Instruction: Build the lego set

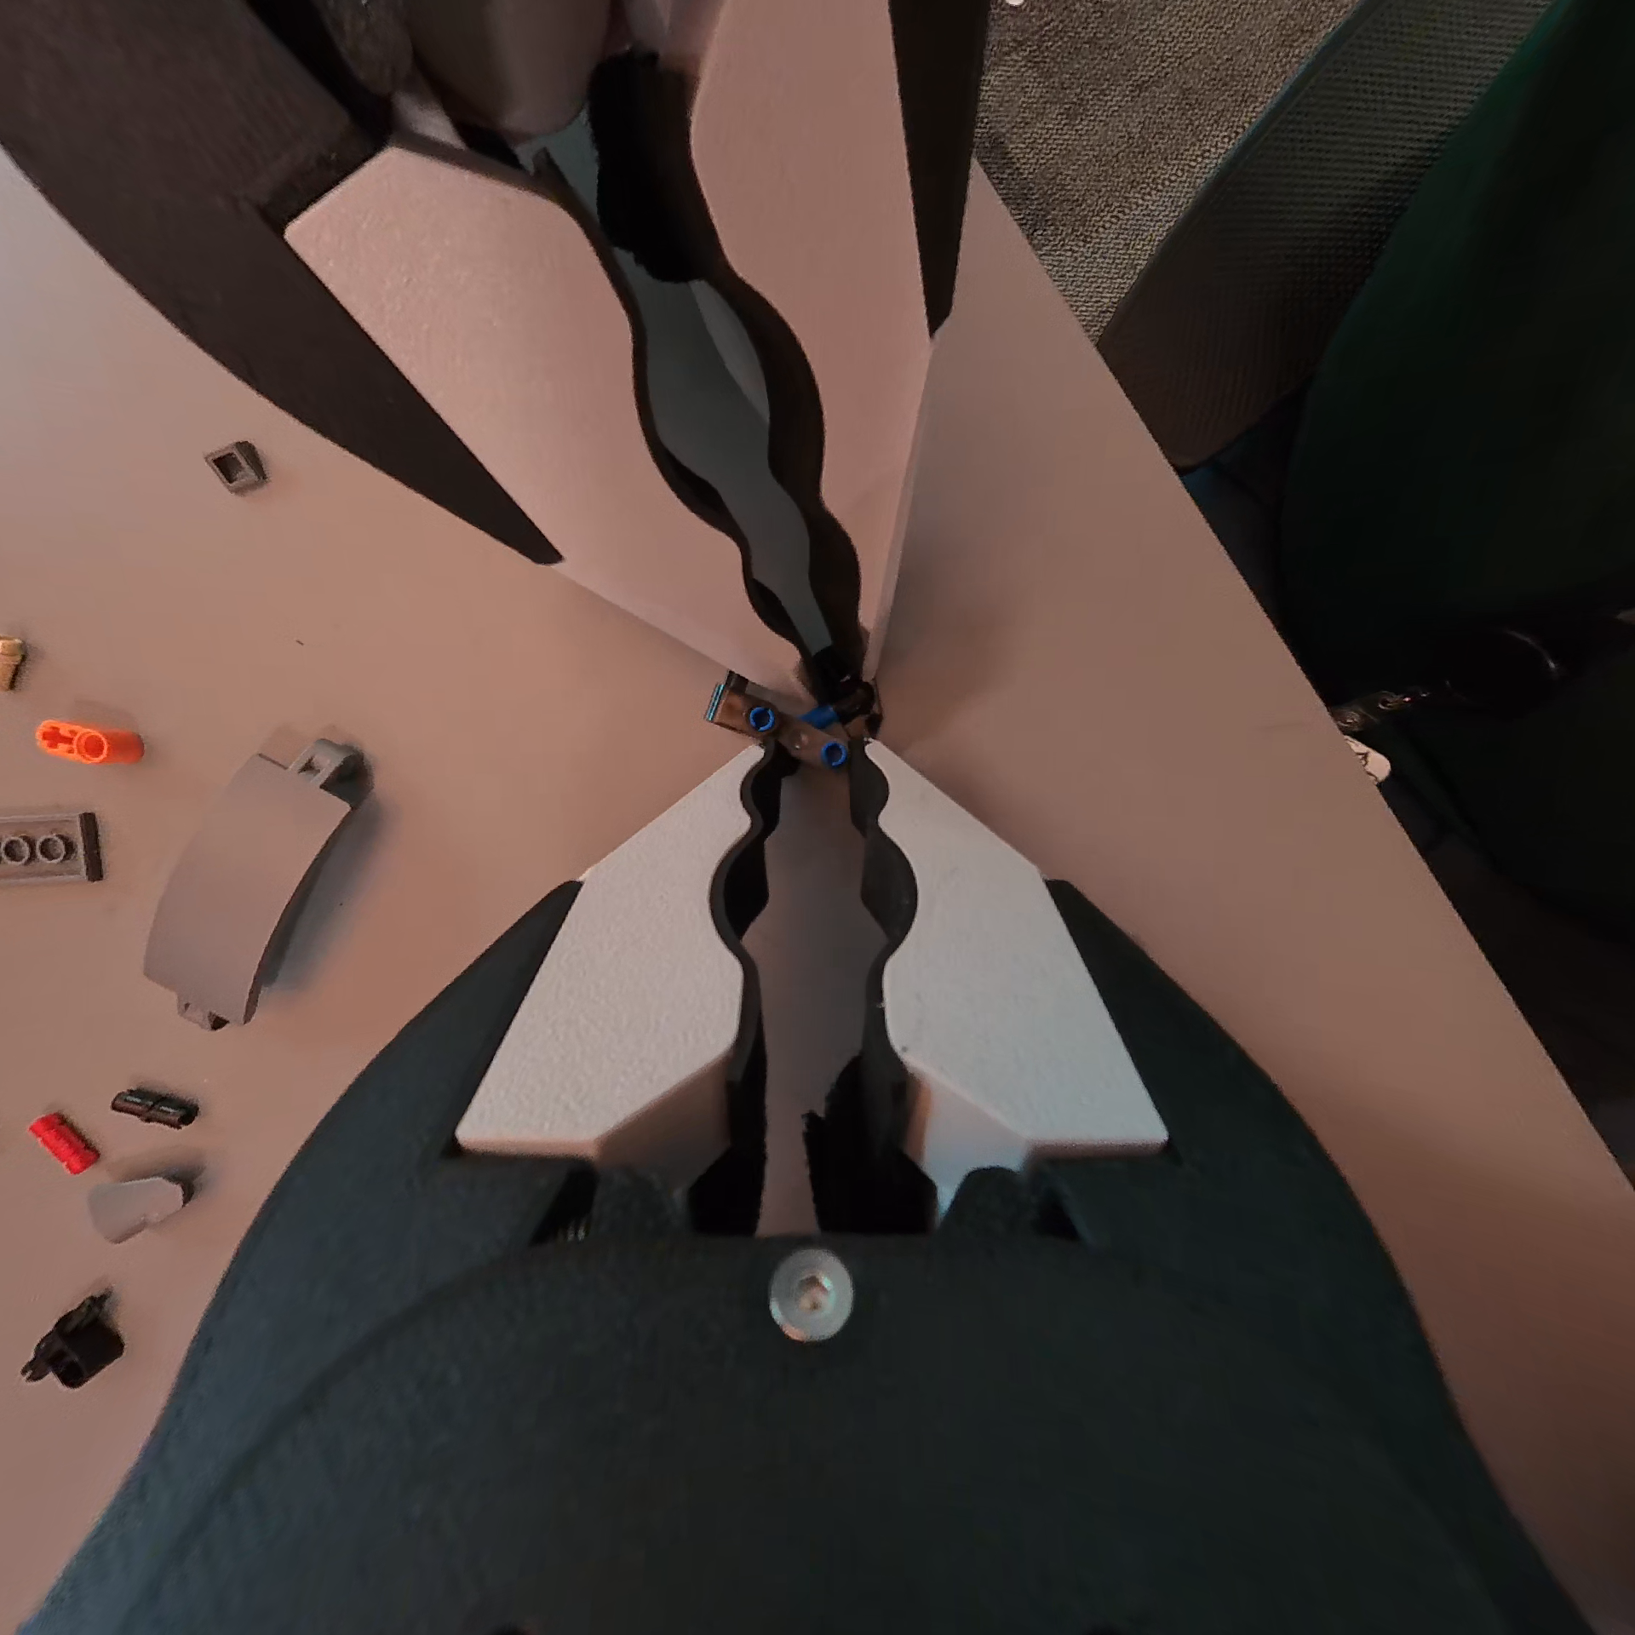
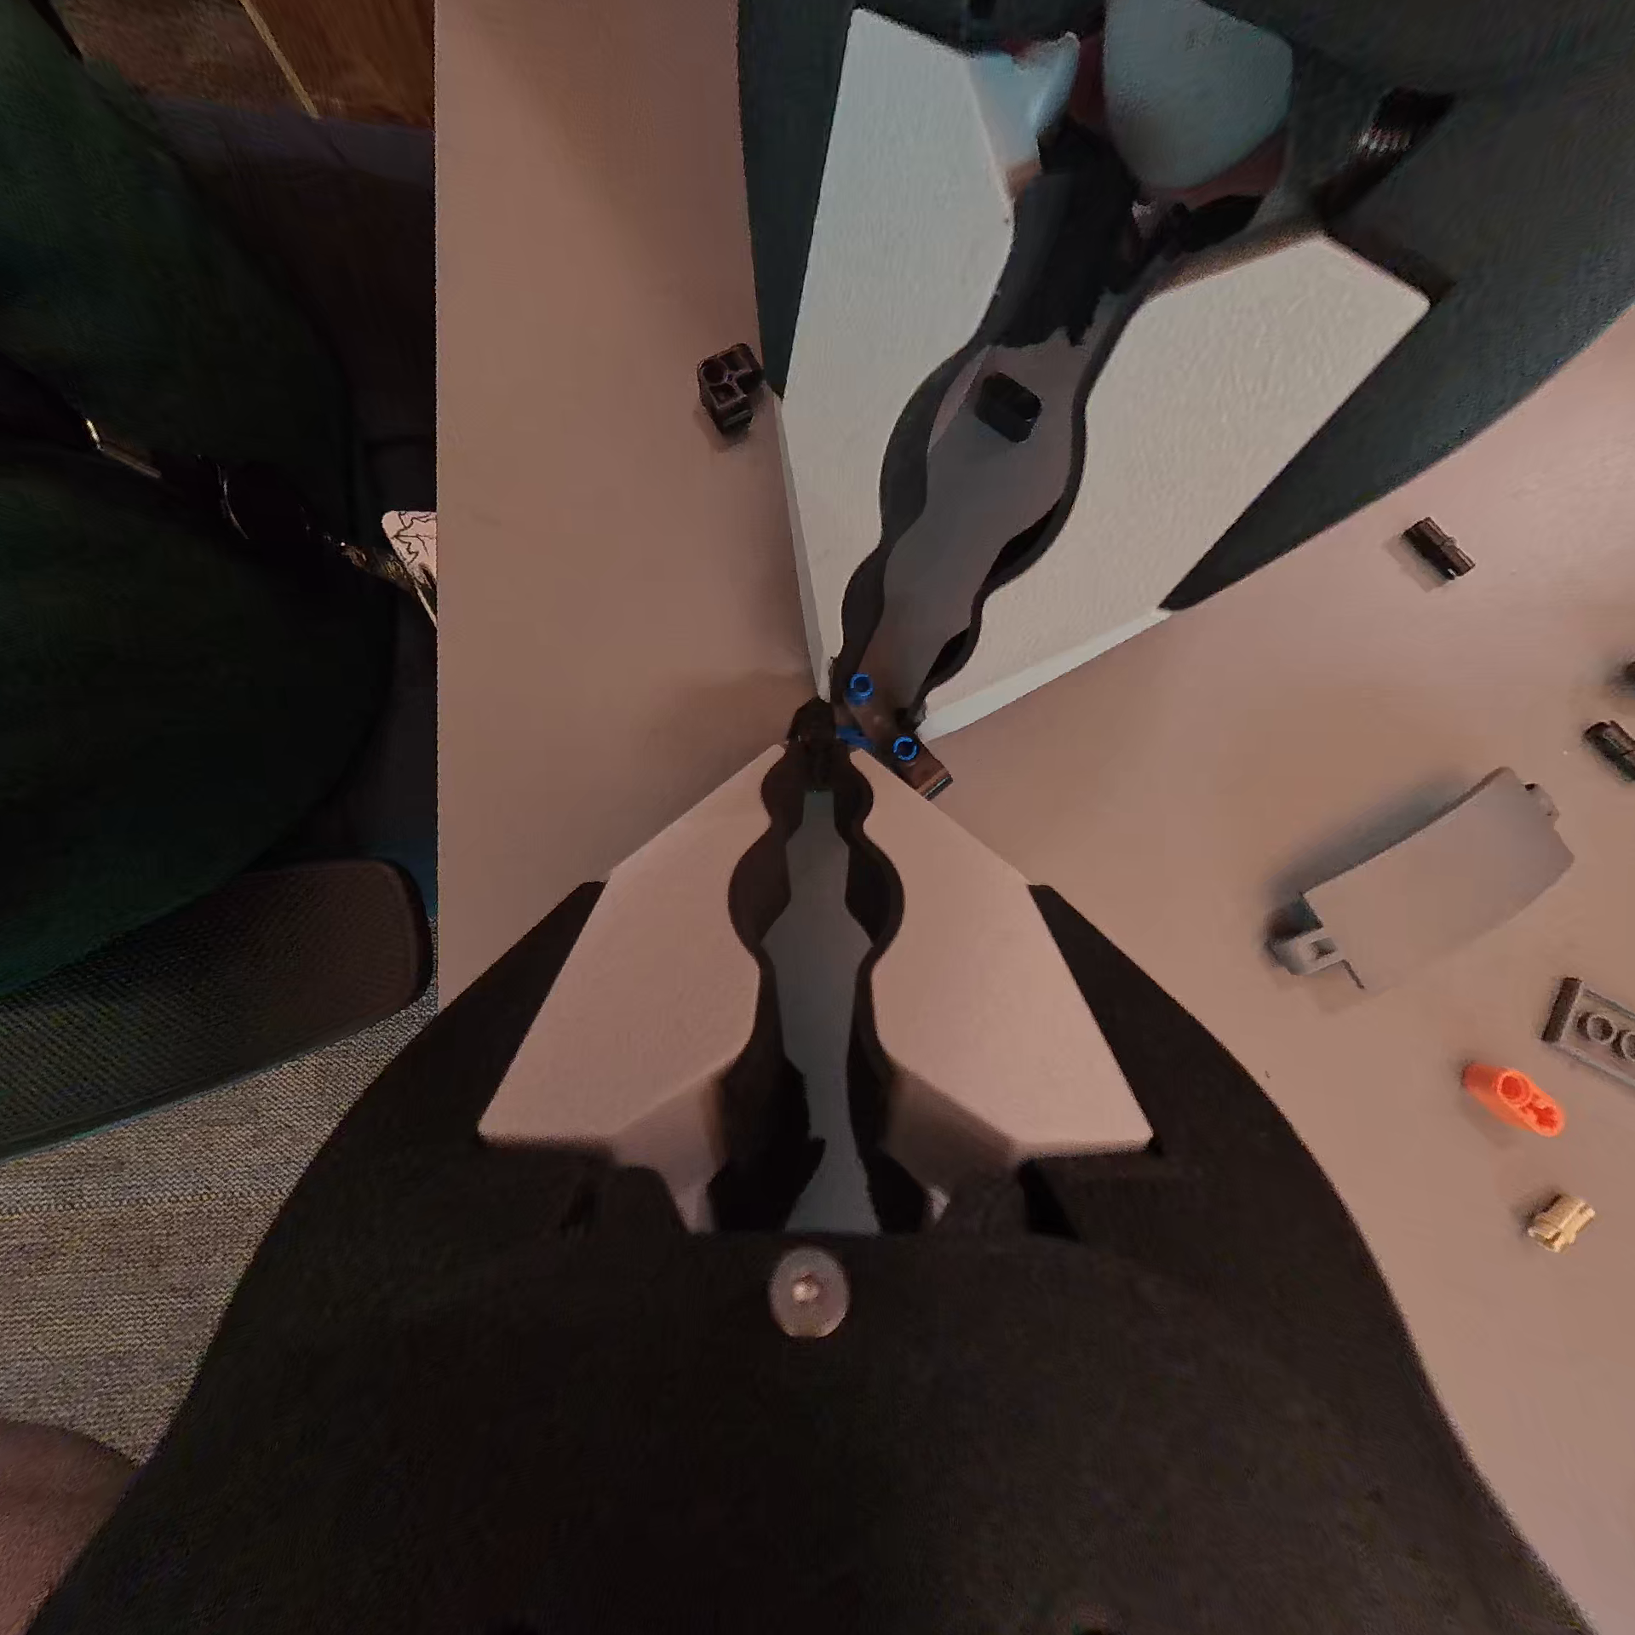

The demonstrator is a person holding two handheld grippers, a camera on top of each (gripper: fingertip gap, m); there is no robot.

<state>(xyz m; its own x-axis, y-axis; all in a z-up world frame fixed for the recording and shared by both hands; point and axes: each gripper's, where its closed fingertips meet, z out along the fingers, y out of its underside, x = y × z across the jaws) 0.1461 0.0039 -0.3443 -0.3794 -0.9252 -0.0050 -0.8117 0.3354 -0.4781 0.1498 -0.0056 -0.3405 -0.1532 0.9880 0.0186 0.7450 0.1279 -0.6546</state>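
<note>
The left gripper [image 1: 814, 752] has its fingertips pinched on a small grey beam with blue pins [image 1: 779, 721], held above the pale worktop [image 1: 1106, 796] close to its edge, where the floor and a dark mesh chair [image 1: 1239, 292] begin. The right gripper [image 1: 840, 681] meets it tip to tip from the far side, its fingers drawn together on a small black piece [image 1: 836, 686] that touches the beam's end. In the right wrist view the same joint shows: the right gripper [image 2: 818, 752] clamps the black piece [image 2: 814, 730], and the beam [image 2: 894, 734] runs off to the right with the left gripper [image 2: 871, 690] nipping it.

Loose parts lie on the worktop away from that edge. Nearest the left gripper's body are a black connector [image 1: 75, 1345], a grey wedge [image 1: 137, 1203], a red pin [image 1: 64, 1141] and a black pin [image 1: 155, 1106]. Farther on lies a curved grey panel [image 1: 252, 885], with a dark grey studded plate [image 1: 49, 848] beside it at the picture's border. Beyond those are an orange connector [image 1: 88, 741] and a tan pin [image 1: 11, 659], and farthest a small grey hollow tile [image 1: 236, 464] on its own.

The right wrist view adds a black angular block [image 2: 730, 385] near the worktop's edge, just beside the left gripper's finger, and a black rounded piece [image 2: 1009, 407] seen through the gap between those fingers.
</note>
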